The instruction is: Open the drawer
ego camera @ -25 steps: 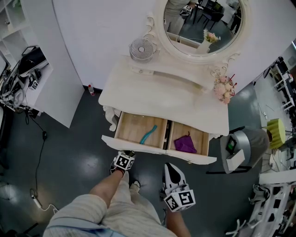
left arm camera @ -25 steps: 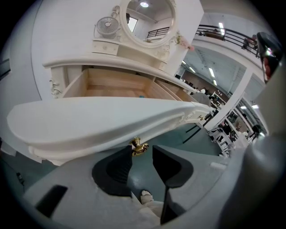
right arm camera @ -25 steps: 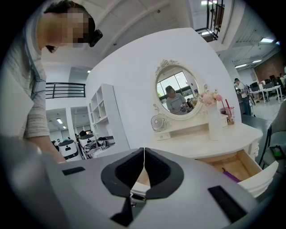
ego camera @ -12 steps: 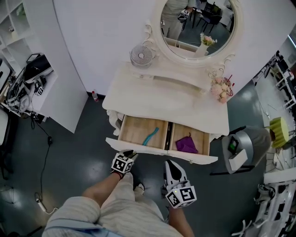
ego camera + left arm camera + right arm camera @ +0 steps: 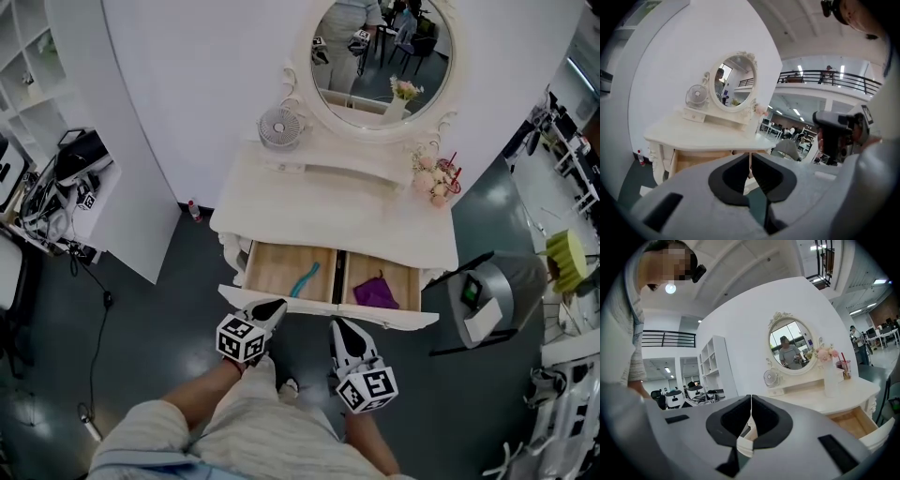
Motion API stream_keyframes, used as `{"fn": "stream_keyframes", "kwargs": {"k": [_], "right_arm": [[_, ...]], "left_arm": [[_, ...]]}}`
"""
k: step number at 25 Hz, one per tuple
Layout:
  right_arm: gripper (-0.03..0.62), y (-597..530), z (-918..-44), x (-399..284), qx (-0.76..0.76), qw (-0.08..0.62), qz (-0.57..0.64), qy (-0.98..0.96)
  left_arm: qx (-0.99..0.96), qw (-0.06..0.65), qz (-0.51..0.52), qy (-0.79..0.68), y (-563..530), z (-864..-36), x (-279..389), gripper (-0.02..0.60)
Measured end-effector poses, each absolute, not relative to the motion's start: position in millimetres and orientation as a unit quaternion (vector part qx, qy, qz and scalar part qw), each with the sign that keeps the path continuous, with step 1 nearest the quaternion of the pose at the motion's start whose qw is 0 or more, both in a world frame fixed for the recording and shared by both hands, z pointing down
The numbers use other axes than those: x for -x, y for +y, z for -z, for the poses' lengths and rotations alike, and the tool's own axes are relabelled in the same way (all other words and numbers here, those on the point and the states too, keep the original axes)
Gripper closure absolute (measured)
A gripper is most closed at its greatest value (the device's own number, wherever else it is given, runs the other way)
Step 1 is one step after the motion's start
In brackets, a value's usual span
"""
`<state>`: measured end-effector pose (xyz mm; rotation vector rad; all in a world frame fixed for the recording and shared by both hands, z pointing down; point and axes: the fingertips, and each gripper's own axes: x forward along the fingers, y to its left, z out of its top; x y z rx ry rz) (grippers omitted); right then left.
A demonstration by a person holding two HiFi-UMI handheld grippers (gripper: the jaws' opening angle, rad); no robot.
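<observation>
The drawer is standing wide open, pulled out toward the near side from under the white dressing table. Its pale wooden inside is showing, split by a dark divider into left and right compartments, with its white front panel running along the near edge.

Dressing table: cream-painted, smooth, satin sheen. Drawer inside: bare pale wood, matt. Mirror: glossy glass. Purple cloth: soft, crumpled, matt. Teal item: possibly plastic, too small to judge. Floor: dark, polished, reflective.
</observation>
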<state>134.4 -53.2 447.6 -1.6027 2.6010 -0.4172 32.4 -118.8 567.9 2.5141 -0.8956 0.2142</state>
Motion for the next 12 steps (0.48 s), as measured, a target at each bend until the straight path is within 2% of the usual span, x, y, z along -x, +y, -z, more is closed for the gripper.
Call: {"fn": "stream_keyframes", "kwargs": {"k": [3,12], "right_arm": [[0.585,-48.6,-441.5,-135.1,0.518,0.028,0.128,0.845],[0.585,-28.0,-428.1,-141.7,0.514,0.015,0.112,0.85]], "left_arm": [[-0.929,0.201,-0.044,-0.306,-105.2,-525.7,-42.1,0.566],[-0.962,0.114,0.013,-0.247,-60.8,-431.2,-63.4,0.568]]}}
